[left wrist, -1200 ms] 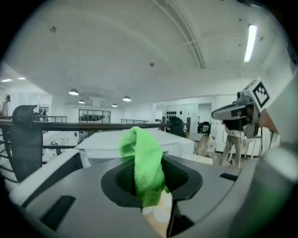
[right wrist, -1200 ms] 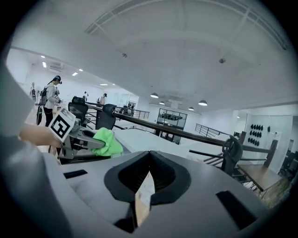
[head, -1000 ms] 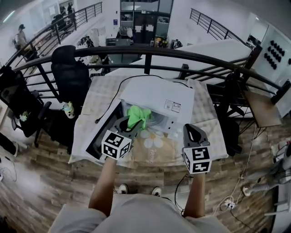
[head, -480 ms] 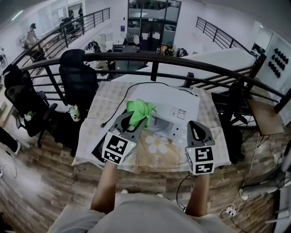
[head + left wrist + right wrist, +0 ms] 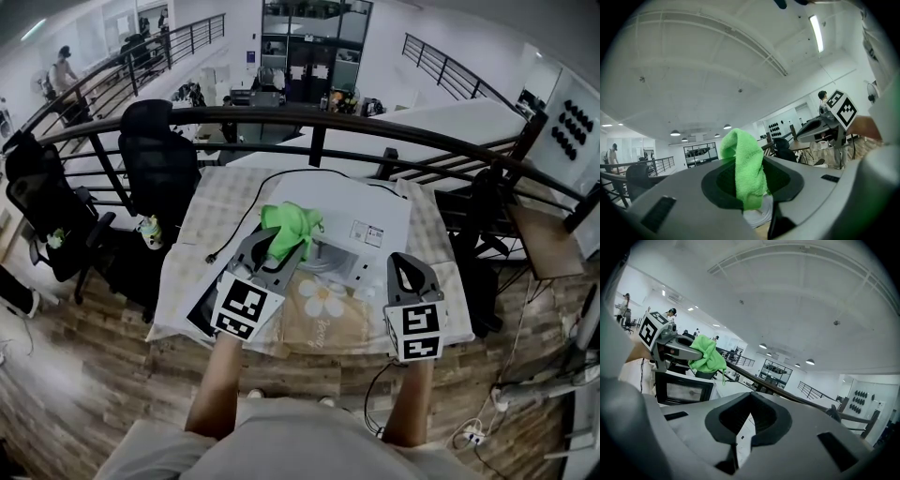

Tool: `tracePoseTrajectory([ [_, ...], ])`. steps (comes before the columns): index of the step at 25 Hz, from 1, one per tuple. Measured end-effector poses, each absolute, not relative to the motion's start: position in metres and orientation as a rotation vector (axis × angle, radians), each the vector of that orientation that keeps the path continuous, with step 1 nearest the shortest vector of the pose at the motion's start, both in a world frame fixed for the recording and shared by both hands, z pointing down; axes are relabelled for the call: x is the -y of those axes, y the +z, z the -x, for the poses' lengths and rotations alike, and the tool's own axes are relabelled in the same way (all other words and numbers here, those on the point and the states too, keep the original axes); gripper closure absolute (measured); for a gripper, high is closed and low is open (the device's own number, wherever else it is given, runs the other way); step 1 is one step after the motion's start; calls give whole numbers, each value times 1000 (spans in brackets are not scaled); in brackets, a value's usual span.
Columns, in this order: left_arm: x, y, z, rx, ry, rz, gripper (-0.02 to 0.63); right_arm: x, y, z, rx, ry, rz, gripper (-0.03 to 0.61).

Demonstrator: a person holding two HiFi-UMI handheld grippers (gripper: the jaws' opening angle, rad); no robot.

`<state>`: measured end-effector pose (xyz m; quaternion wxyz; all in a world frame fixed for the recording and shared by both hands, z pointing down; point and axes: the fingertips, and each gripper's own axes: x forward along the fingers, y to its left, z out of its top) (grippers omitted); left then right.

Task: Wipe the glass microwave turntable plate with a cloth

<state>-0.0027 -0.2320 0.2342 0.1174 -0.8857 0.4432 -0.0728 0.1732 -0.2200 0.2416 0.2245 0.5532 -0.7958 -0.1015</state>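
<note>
My left gripper point(image 5: 284, 248) is shut on a bright green cloth point(image 5: 291, 226), held up over the front of the white microwave point(image 5: 361, 211). In the left gripper view the cloth point(image 5: 744, 164) stands folded between the jaws. A greyish glass plate point(image 5: 330, 253) shows in the microwave's mouth, just right of the cloth. My right gripper point(image 5: 405, 261) hovers to the right of the microwave's front, shut and holding nothing. From the right gripper view I see the left gripper point(image 5: 682, 350) with the cloth point(image 5: 708, 358) above the microwave door point(image 5: 684, 388).
The microwave door point(image 5: 204, 309) hangs open to the left, over the table's front left. A flower-printed mat point(image 5: 323, 302) lies before the microwave. A black cable point(image 5: 239, 211) runs off the back left. A dark railing point(image 5: 319, 122) and office chair point(image 5: 155, 159) stand beyond the table.
My left gripper has lifted the green cloth up and away from the microwave's mouth. The right gripper has hardly moved. Little differs over the last half second.
</note>
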Motion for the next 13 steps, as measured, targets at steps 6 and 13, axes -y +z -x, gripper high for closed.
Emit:
tracePoseTrajectory([
  [6, 232, 237, -1, -1277, -232, 2597, 483, 221, 241, -170, 2190, -294, -1521, 566],
  [13, 236, 230, 4, -1283, -217, 2583, 483, 226, 243, -167, 2201, -293, -1524, 566],
])
